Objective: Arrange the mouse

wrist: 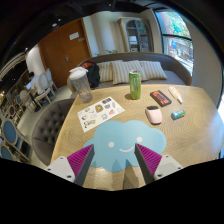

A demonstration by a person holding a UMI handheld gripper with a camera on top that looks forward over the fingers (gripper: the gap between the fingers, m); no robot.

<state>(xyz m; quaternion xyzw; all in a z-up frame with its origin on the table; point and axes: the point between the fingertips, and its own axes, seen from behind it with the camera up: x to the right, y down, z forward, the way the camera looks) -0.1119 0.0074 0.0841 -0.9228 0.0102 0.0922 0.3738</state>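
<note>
I see my fingers (pixel 118 163) spread wide at the bottom of the frame, holding nothing, over a light blue cloud-shaped mat (pixel 122 142) on the wooden worktop (pixel 195 125). The pink mouse (pixel 153 115) lies beyond them, right of centre. A green can (pixel 135 85) stands farther back, centre.
</note>
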